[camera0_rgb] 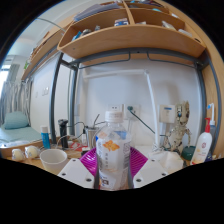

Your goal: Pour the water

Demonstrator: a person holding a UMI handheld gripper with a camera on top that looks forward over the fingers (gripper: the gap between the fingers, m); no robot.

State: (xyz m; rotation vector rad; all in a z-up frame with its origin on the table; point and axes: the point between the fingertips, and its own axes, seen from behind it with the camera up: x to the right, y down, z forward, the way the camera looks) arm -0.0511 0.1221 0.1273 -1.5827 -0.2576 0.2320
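A clear plastic water bottle (113,150) with a white and orange label stands upright between my fingers, which press on it from both sides. My gripper (113,165) is shut on the bottle, its magenta pads (89,162) showing at either side of the label. The bottle's neck reaches up level with the wall sockets behind it. A white cup (53,159) sits on the desk to the left of the bottle, a little beyond the left finger.
The desk (30,166) runs under a wooden shelf (125,40) on a metal frame. Small white cups (18,154) lie at far left; a white squeeze bottle (203,147) and a skeleton figure (180,125) stand to the right. Cables and sockets (122,108) line the back wall.
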